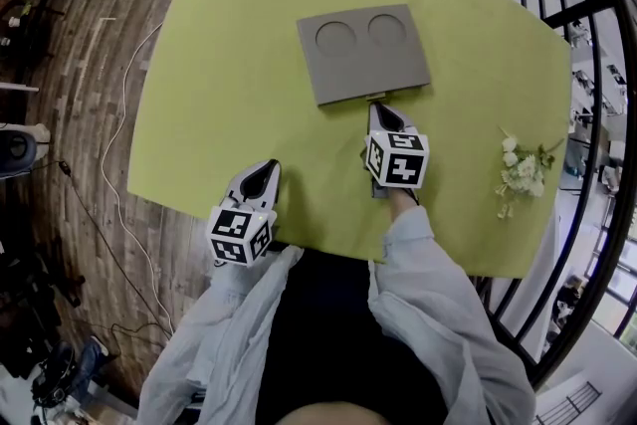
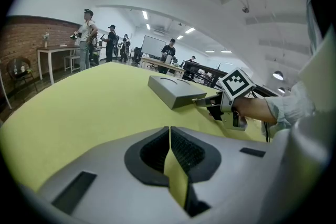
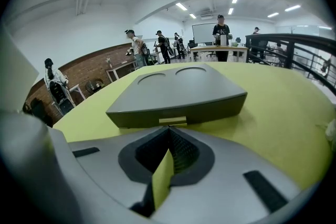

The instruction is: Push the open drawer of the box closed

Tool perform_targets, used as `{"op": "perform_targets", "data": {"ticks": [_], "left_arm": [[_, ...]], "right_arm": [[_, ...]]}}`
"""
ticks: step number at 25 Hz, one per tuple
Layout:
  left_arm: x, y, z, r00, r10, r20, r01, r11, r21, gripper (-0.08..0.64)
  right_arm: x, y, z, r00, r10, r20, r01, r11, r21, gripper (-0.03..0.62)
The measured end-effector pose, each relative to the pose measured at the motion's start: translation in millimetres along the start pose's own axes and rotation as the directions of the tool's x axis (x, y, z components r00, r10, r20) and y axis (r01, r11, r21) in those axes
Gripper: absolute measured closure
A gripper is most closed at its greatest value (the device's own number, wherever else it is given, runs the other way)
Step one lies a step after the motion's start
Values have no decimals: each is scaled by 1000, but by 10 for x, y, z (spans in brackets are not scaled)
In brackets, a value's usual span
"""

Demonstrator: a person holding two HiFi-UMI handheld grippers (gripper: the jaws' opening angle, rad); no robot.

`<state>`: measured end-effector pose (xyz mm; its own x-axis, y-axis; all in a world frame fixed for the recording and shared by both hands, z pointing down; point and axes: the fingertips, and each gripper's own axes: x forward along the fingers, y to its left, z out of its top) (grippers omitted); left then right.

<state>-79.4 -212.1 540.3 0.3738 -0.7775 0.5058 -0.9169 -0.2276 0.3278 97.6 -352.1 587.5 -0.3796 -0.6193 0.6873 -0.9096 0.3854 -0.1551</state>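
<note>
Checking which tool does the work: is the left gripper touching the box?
No, the left gripper is over bare table, clearly apart from the box.

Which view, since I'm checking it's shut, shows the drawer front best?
Right gripper view: the drawer front and tab face it closely. Head view sees the box only from above; left gripper view, far, oblique.

White flower sprig (image 1: 520, 170) lies on yellow-green table (image 1: 229, 65), well right of right fingers (image 1: 388, 121). Dark railing (image 3: 294, 39) ahead-right of them. Wood floor (image 1: 70, 65) far left of left fingers (image 1: 261, 179). People (image 3: 220, 29) standing far ahead, near a brick wall (image 3: 105, 63).
</note>
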Motion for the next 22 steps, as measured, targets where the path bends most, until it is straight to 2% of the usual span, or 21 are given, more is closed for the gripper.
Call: {"op": "perform_targets", "data": {"ticks": [6, 10, 22], "left_arm": [[19, -21, 40, 1000, -10, 2, 10, 1000, 6, 535], [22, -65, 56, 1000, -27, 7, 27, 999, 20, 535], [-144, -294, 220, 989, -138, 45, 135, 988, 71, 535]], "right_arm": [[11, 10, 13, 1000, 0, 13, 0, 1000, 0, 584], [-37, -60, -55, 999, -43, 9, 43, 999, -1, 584], [-780, -11, -125, 990, -85, 109, 79, 995, 58, 584]]}}
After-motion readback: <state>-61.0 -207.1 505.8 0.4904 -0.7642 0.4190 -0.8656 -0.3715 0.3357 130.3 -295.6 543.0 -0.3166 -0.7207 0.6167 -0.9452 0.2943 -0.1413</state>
